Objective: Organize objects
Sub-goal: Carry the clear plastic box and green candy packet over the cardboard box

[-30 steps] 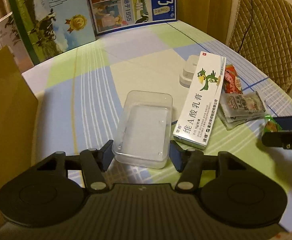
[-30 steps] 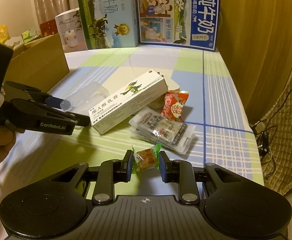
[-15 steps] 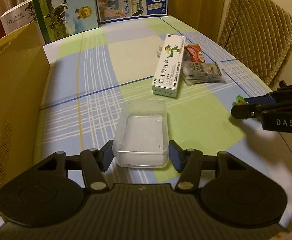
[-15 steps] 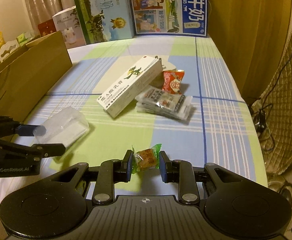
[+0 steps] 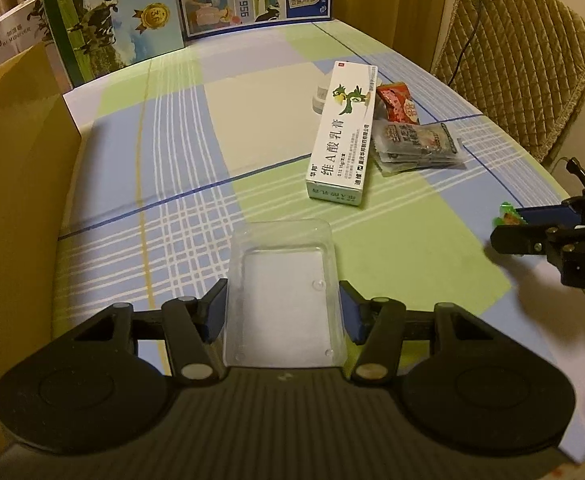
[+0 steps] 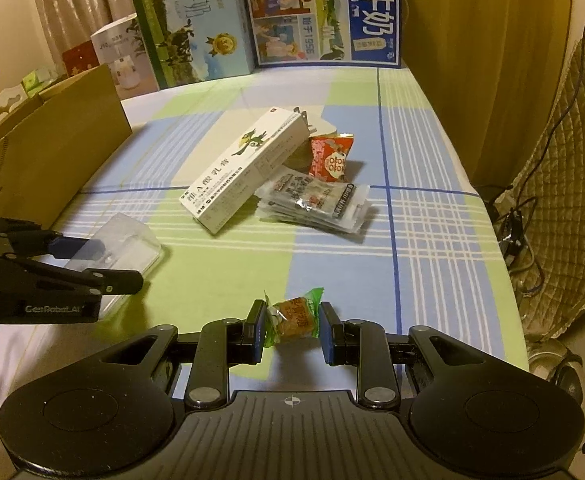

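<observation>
Left tongs [image 5: 283, 312] clamp the empty clear plastic rectangular tray [image 5: 282, 292] low over the checked worktop [image 5: 172, 184], right tongs [image 6: 291, 330] pinch a green-wrapped brown sweet [image 6: 292, 317]; nothing is yet stowed, and the white carton [image 6: 248, 164], red packet [image 6: 331, 157] and grey sachets [image 6: 316, 202] remain.

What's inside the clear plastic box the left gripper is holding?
Nothing shows inside the clear plastic box: its bare bottom and the tablecloth show through. The left gripper covers its near end, so that strip stays unseen.
</observation>
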Motion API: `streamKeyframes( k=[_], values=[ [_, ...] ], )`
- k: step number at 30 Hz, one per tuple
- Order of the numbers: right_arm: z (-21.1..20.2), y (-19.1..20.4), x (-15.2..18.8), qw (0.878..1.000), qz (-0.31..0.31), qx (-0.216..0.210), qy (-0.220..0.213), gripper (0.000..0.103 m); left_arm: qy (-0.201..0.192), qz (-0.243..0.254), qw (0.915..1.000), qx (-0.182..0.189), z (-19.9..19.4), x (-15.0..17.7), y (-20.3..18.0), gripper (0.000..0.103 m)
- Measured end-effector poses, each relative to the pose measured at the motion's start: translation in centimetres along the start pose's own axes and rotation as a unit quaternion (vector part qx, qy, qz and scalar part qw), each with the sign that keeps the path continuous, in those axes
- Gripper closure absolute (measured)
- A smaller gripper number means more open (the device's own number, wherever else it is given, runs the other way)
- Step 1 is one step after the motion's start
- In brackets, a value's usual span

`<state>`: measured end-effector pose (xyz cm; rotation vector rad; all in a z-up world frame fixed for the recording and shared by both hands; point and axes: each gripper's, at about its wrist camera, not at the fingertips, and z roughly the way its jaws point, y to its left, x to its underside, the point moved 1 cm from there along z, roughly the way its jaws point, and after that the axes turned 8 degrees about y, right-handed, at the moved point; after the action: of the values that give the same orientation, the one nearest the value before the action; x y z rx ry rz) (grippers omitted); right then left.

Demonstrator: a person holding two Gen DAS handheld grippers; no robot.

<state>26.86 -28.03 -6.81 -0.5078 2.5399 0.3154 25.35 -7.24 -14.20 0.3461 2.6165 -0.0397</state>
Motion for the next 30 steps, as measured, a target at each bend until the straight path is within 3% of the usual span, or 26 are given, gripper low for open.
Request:
streamKeyframes(
  k=[9,20,30],
  values=[
    [-3.1,0.8,-1.6,1.0,-0.001,0.018,-0.017,0.079,-0.02,-0.008,0.9998,0.0,-3.2,0.2,-0.6,0.052],
    [-11.9,4.6,-4.3,0.997,-0.005,0.025,-0.068,0.079,-0.066,-0.034,0.9972,0.012,-11.8,0.2,-0.1,0.052],
    [-17.9,10.4,-2.5,0.995,0.0,-0.007,-0.097,0.079,-0.102,-0.043,0.9938,0.012,-19.9,2.7,1.6,0.052]
  ],
)
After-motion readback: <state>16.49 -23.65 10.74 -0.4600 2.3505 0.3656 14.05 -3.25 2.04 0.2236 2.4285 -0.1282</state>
